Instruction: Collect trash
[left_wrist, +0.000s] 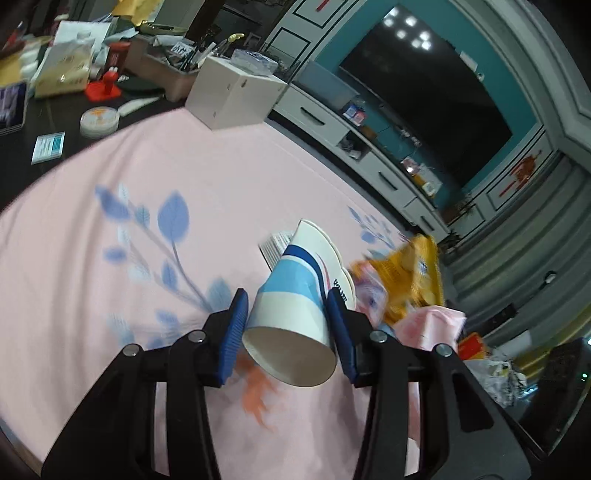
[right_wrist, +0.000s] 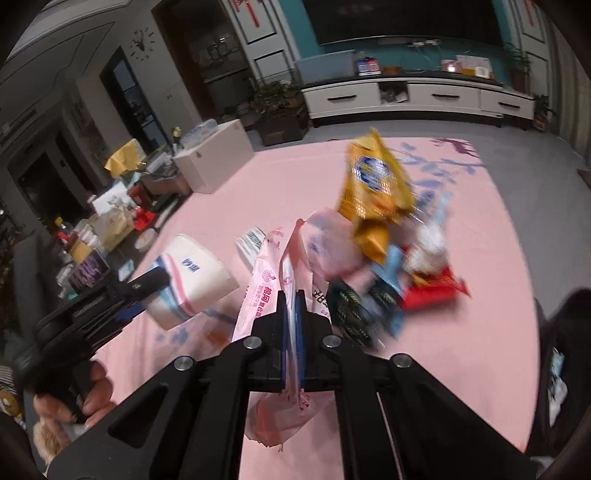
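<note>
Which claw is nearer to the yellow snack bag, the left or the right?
Right. The right claw pinches the pink plastic bag beside the yellow snack bag. The left claw, holding the paper cup, sits further aside.

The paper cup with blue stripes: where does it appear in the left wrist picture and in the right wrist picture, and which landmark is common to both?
Left wrist view: the paper cup is at lower centre, clamped between the pads of the left gripper, its mouth toward the camera.
Right wrist view: the paper cup is at centre-left, held above the pink cloth.
Shared landmark: the yellow snack bag.
</note>
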